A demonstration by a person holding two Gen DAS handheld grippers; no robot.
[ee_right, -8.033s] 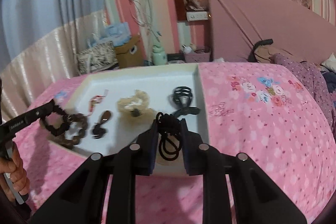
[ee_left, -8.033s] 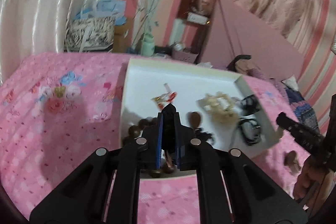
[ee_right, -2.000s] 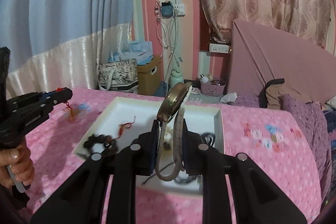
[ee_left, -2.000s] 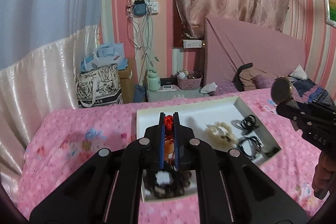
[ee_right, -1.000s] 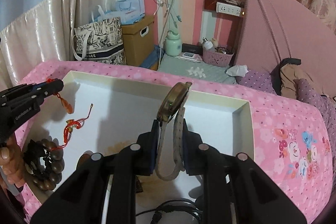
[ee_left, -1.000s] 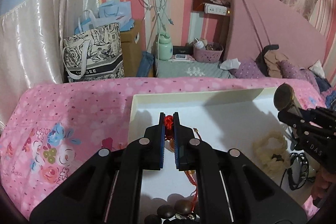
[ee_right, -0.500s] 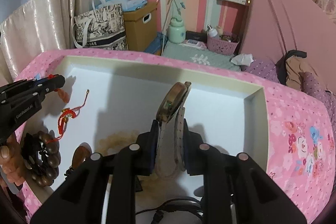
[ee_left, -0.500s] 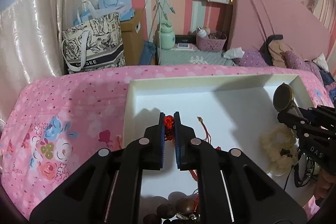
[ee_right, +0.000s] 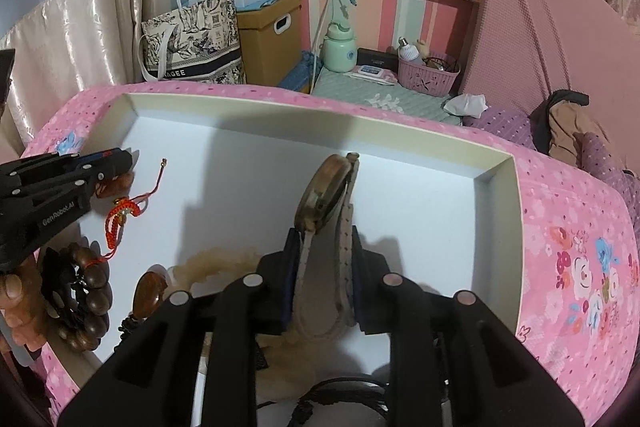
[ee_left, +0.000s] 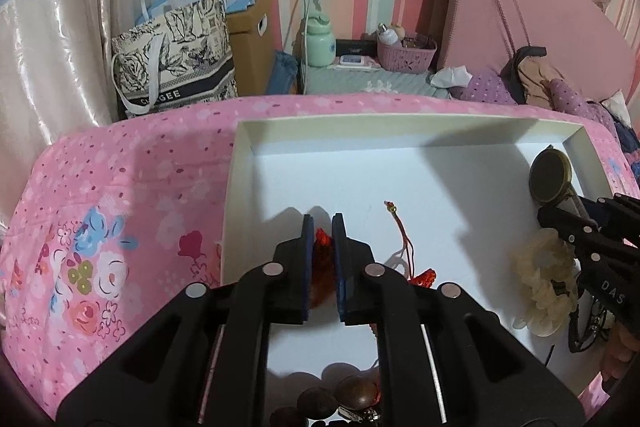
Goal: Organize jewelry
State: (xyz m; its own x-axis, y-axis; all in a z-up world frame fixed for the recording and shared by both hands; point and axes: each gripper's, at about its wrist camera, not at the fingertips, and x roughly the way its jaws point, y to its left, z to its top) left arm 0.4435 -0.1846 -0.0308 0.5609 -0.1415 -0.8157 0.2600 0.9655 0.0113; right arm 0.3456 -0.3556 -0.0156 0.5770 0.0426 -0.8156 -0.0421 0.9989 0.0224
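Note:
A white tray lies on the pink flowered bedspread. My left gripper hangs low over the tray's left part, shut on a red knotted charm with an orange pendant under it. The charm's red cord trails over the tray floor. From the right wrist view, the left gripper is at the tray's left edge. My right gripper points down into the tray's middle. A brass-faced watch stands between its pads by the grey strap, and its jaws are opening. The watch shows at right.
A brown wooden bead bracelet, a brown oval pendant, a cream scrunchie and black hair ties lie along the tray's near side. Bags, a box and a bedside shelf stand beyond the bed.
Both grippers have sunk closer to the tray floor. The left one came down with the charm, and more of the red cord lies on the tray. The watch stays between the right pads.

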